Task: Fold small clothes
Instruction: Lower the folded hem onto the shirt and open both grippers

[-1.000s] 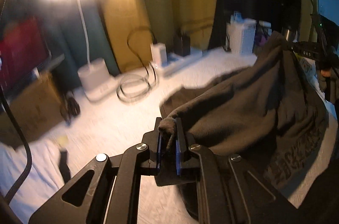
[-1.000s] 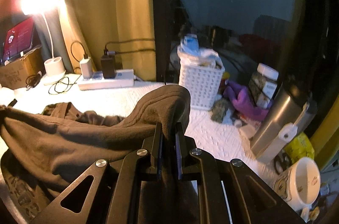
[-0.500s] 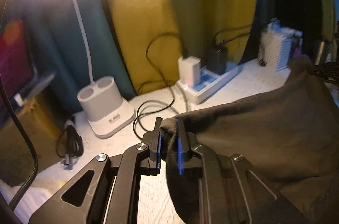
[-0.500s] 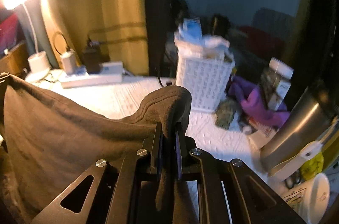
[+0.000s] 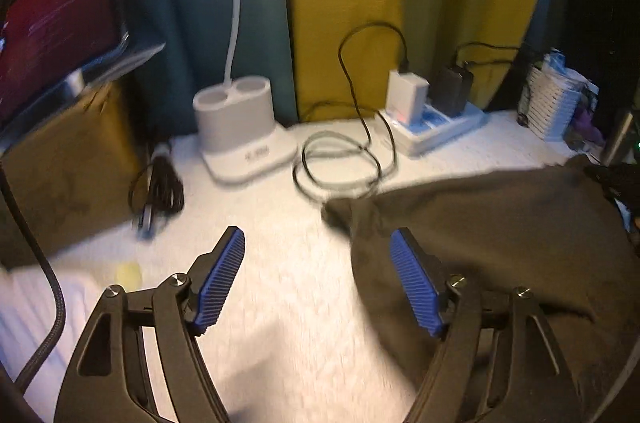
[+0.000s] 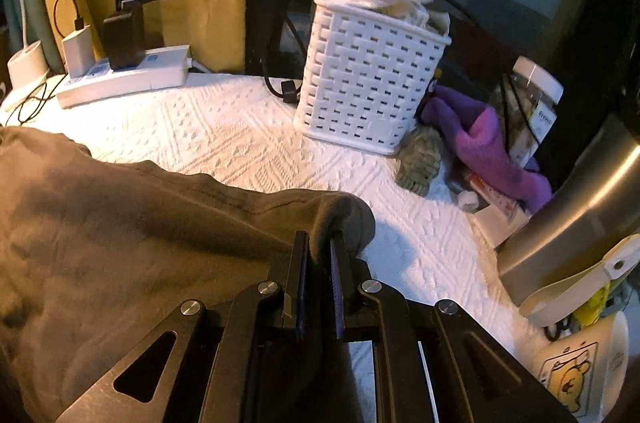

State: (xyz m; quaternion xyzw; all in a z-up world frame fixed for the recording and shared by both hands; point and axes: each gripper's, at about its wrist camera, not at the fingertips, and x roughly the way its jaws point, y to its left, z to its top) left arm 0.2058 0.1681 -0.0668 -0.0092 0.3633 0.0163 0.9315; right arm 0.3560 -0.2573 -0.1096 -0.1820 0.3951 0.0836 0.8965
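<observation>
Between the blue pads of the left gripper [image 5: 316,281], whose jaws have just been opening wide, only white table cover [image 5: 288,323] is showing; the dark garment [image 5: 500,235] is lying just beside its right pad. Across that garment, the right gripper [image 6: 319,255] is pinching a corner fold. One fold is looking laid; further folds are probably remaining.

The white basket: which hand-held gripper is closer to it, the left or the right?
Right. The right hand-held gripper pinches the dark cloth just in front of the white basket. The left hand-held gripper sits further away; from there the basket looks small at the far right.
</observation>
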